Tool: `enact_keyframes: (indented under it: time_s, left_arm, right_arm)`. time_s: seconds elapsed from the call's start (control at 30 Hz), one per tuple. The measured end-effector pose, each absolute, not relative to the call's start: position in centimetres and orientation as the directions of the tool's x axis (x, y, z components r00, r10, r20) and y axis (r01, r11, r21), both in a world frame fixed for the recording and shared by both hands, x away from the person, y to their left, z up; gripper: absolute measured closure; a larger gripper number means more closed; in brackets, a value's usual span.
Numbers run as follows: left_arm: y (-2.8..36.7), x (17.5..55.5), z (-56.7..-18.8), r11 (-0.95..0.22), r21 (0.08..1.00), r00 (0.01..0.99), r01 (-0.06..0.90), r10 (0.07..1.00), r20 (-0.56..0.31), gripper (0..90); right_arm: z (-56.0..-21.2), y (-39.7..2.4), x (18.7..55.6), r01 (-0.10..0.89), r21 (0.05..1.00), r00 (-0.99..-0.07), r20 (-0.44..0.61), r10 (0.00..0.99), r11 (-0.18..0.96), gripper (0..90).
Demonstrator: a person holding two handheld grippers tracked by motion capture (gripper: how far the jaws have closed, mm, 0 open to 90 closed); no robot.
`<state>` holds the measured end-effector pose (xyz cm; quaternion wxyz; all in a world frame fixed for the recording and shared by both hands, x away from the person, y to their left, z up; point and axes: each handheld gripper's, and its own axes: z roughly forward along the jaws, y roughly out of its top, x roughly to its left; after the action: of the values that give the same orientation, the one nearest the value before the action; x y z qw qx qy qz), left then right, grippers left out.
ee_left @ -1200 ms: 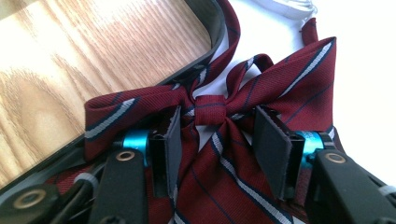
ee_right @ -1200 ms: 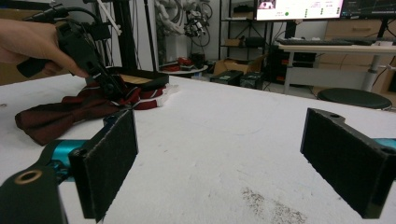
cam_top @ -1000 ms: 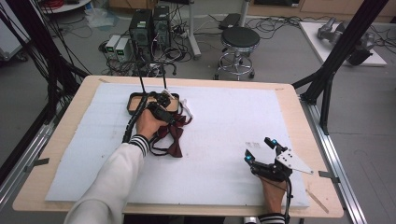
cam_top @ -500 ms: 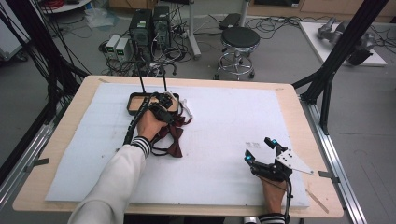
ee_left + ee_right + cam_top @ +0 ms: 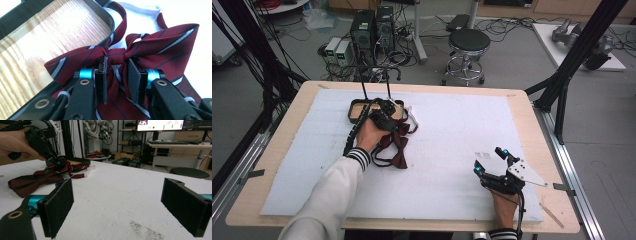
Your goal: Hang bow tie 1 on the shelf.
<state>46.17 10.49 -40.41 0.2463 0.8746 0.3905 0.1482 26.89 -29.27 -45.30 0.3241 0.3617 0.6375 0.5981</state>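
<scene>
Left gripper: jaws narrowed about the centre knot of the striped maroon bow tie, pads straddling the knot, contact likely but not certain. Lay draped over the near rim of the wooden tray, one wing inside the tray, the other wing and the strap just outside it. Judged light, soft and floppy; best pinched at the knot, the firmest part. Right gripper: jaws spread wide, holding nothing, well apart from the tray on the white sheet.
</scene>
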Motion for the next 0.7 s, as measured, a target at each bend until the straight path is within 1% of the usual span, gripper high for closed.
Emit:
enact_keyframes:
  time_s: [0.17,0.47,0.7]
  left_arm:
    - [11.2,45.8,-39.7,-0.566,0.581,0.660,0.585,0.749,0.065,70.4]
    - [12.6,44.8,-37.5,-0.533,0.683,0.695,0.500,0.717,0.051,70.4]
    - [13.6,43.7,-35.9,-0.514,0.731,0.704,0.449,0.707,0.065,70.4]
  right_arm:
    - [-45.3,-29.3,26.9,0.074,0.997,-0.528,0.020,0.849,0.023,10.3]
    - [-45.3,-29.3,26.9,0.071,0.997,-0.525,0.014,0.851,0.027,10.4]
    - [-45.3,-29.2,26.9,0.072,0.997,-0.526,0.014,0.850,0.029,10.4]
